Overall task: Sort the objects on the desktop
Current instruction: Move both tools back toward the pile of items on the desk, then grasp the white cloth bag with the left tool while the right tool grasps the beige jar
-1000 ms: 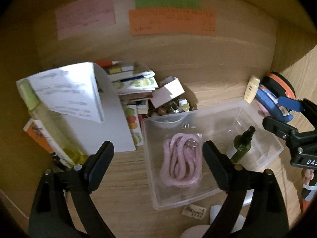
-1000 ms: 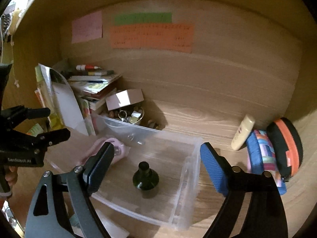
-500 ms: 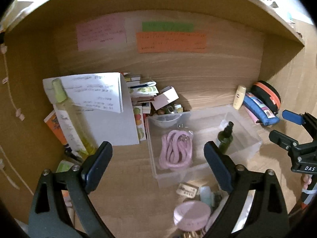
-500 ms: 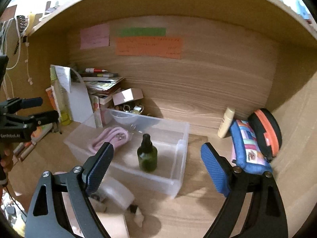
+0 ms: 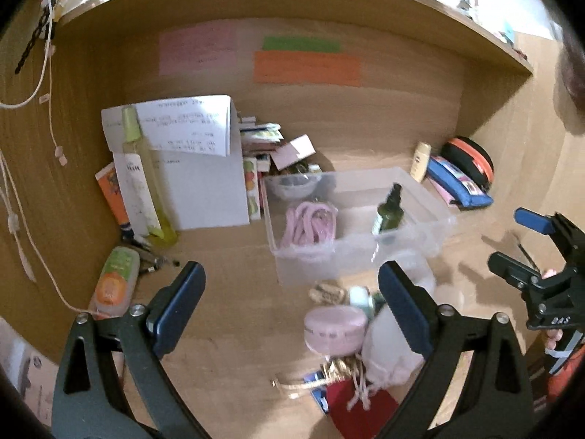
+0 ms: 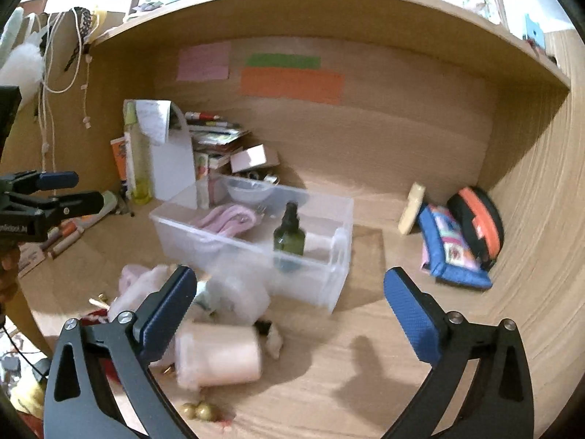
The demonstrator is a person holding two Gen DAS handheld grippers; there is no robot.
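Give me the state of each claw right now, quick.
Left claw: open, holding nothing; jaws have just been opening.
Right claw: open, holding nothing; jaws have just been opening.

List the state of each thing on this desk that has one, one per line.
left gripper: open, empty, jaws just opening.
right gripper: open, empty, jaws just opening.
clear bin: lidless, holding two items.
green spray bottle: upright in the bin, capped.
pink cord: coiled, lying in the bin.
pink jar: on its side, outside the bin.
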